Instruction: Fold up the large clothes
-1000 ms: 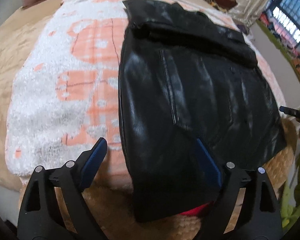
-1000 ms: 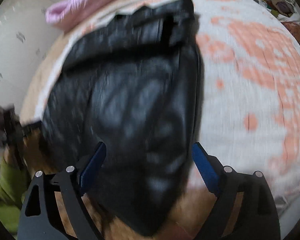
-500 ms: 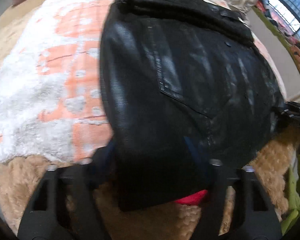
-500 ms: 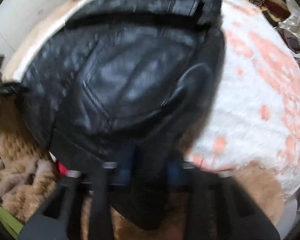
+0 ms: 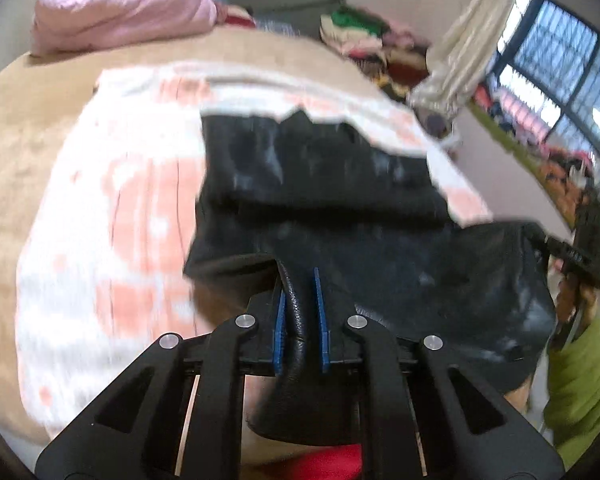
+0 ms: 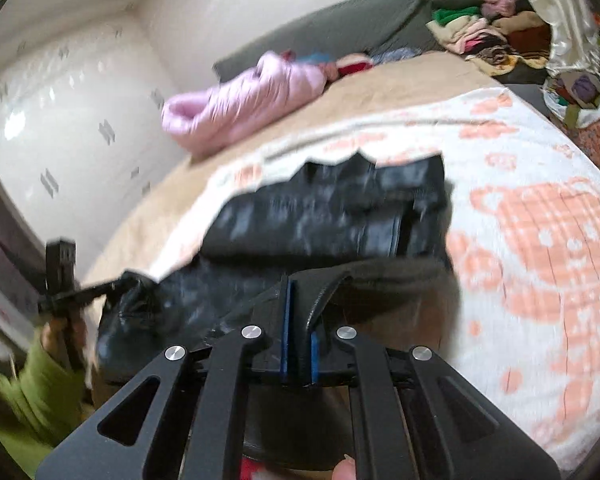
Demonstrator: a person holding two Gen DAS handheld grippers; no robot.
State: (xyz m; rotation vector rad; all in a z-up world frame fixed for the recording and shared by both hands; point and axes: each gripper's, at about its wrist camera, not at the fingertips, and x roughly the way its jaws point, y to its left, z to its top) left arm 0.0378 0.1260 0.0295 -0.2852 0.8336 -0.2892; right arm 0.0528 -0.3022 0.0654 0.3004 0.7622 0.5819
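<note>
1. My left fingers (image 5: 300,300) were closing on the near hem of the black leather jacket (image 5: 340,184), leather pinched between the blue pads.
2. My right fingers (image 6: 298,328) gripped the hem's other corner, nearly shut on it.
3. The jacket lay on the white-and-orange blanket (image 6: 540,248) on the bed, near edge raised.
4. Judging it stiff and heavy, I needed both corners level, carrying them evenly toward the collar so the fold landed square.

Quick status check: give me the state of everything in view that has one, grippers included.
Left gripper: jaws closing, the black jacket's near hem between its pads.
Right gripper: shut on the same hem.
Black leather jacket: near edge lifted off the blanket, far part flat.
Pink puffer jacket: bunched, unfolded.
Patterned blanket: spread flat.
</note>
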